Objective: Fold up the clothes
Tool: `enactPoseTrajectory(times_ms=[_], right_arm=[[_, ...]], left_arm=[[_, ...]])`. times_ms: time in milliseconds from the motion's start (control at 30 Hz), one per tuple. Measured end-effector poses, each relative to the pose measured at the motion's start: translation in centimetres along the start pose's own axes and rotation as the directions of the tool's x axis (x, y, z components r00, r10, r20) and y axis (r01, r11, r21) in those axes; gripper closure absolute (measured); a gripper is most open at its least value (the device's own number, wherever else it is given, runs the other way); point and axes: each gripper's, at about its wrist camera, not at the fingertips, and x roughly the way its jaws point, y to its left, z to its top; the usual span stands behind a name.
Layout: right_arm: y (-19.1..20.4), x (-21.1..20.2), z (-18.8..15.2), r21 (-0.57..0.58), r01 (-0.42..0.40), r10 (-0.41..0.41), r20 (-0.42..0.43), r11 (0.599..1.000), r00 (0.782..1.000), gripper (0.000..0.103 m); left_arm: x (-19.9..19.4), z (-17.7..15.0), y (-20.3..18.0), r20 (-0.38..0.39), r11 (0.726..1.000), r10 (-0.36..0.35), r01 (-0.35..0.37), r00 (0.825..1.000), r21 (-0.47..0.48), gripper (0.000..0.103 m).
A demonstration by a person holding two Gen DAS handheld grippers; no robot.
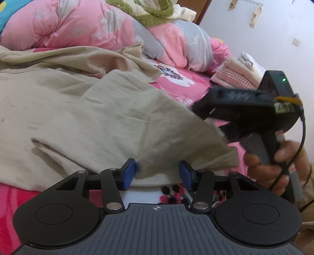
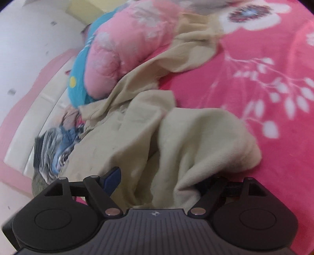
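Note:
A crumpled beige garment (image 1: 82, 109) lies spread over the pink flowered bedsheet (image 2: 261, 64). In the left wrist view, my left gripper (image 1: 158, 174) is at the garment's near hem, blue pads apart, with the fabric edge lying between them and not pinched. A person's hand (image 1: 265, 168) holds the right gripper's black body (image 1: 245, 109) at the right; its fingers reach into a raised, blurred fold of the garment (image 2: 196, 141). In the right wrist view, my right gripper (image 2: 161, 180) has its jaws wide, with cloth bunched between them and draped over the right finger, which is hidden.
A pink and grey floral quilt (image 1: 68, 25) is bunched along the back of the bed, with a green-and-cream fleece (image 1: 149, 11) on top. A stack of folded clothes (image 1: 235, 76) sits by the white wall. A blue pillow (image 2: 78, 86) and a pile of mixed clothes (image 2: 57, 149) lie at the bed's edge.

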Motion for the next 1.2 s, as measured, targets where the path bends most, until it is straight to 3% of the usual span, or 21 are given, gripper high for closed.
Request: enactPoseTrajectory(times_ms=[67,167,267,433,567,633,733,867,1033,1200], right_arm=[[0.4,0.4,-0.6,-0.036,0.008,-0.009,-0.002,0.999,1.0,0.043],[-0.2,0.3,-1.1,-0.003,-0.011,0.011,0.019,1.0,1.0,0.085],[-1.9,-0.3,-1.1,0.085,-0.069,0.066,0.042,0.994,0.997,0.088],[-3.7,-3.4,-0.8,0.12,-0.123,0.106,0.142,0.985,0.984,0.089],[-6.5,-7.7,-0.4,0.193,-0.153,0.097,0.269,0.969,0.958,0.089],[-8.1,-10.6,-0.3,0.226,-0.153,0.067,0.349,0.962,0.935,0.089],[-10.3,-14.8,-0.3,0.26,-0.128,-0.006,0.46,0.957,0.888,0.089],[-13.0,-18.9,-0.1,0.315,-0.102,-0.095,0.554,0.944,0.827,0.089],[-14.3,-19.4,0.9,0.319,-0.057,-0.138,0.555,0.946,0.82,0.09],[-14.6,-19.6,1.5,0.318,-0.057,-0.142,0.567,0.946,0.811,0.09]], left_arm=[[0.1,0.1,-0.3,-0.001,1.0,-0.006,0.006,1.0,0.002,0.054],[0.4,0.5,-0.9,-0.005,1.0,-0.024,0.024,1.0,0.004,0.054],[0.9,1.2,-1.6,-0.02,0.996,-0.088,0.088,0.996,-0.003,0.054],[2.7,2.7,-3.8,-0.065,0.985,-0.17,0.172,0.983,0.029,0.054],[2.8,3.5,-5.8,-0.068,0.973,-0.209,0.214,0.975,0.081,0.054],[2.3,3.7,-6.3,-0.056,0.973,-0.207,0.211,0.977,0.097,0.054],[0.6,4.2,-5.7,0.0,0.983,-0.167,0.166,0.986,0.079,0.05],[-2.5,4.1,-3.0,0.091,0.998,-0.062,0.064,0.994,-0.023,0.045],[-5.9,3.0,1.7,0.144,0.971,0.126,-0.093,0.982,-0.219,0.043],[-8.4,1.9,5.6,0.155,0.899,0.308,-0.234,0.939,-0.369,0.042]])
